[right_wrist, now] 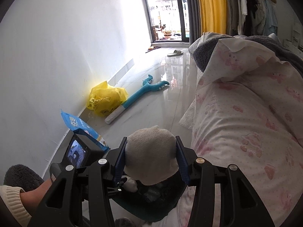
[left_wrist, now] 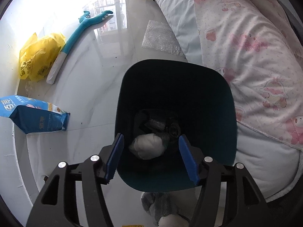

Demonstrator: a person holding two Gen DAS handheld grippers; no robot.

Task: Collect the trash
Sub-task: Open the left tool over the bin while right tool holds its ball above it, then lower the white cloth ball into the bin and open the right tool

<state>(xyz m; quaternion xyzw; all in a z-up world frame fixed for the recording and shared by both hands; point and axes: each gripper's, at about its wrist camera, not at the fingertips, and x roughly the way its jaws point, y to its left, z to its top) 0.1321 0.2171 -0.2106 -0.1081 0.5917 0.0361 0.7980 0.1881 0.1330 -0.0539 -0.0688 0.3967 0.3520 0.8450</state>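
Observation:
In the left wrist view I look straight down into a dark teal bin (left_wrist: 217,123) on the pale floor. My left gripper (left_wrist: 151,138) stands open over its mouth, blue pads (left_wrist: 115,157) well apart. Beneath them, inside the bin, is a white crumpled wad (left_wrist: 147,147) touching neither pad, with dark crumpled trash (left_wrist: 159,124) beside it. In the right wrist view my right gripper (right_wrist: 151,139) is shut on a cream knitted wad (right_wrist: 151,157), held just above the bin (right_wrist: 130,206). The left gripper's body with its small screen (right_wrist: 77,151) is at the left.
Along the wall lie a yellow plastic bag (left_wrist: 39,56), a blue snack bag (left_wrist: 37,117) and a blue dinosaur-head grabber toy (left_wrist: 81,30). A sheet of bubble wrap (left_wrist: 161,37) lies by the bed with its pink-patterned quilt (left_wrist: 255,56). A slipper (right_wrist: 175,53) sits near the window.

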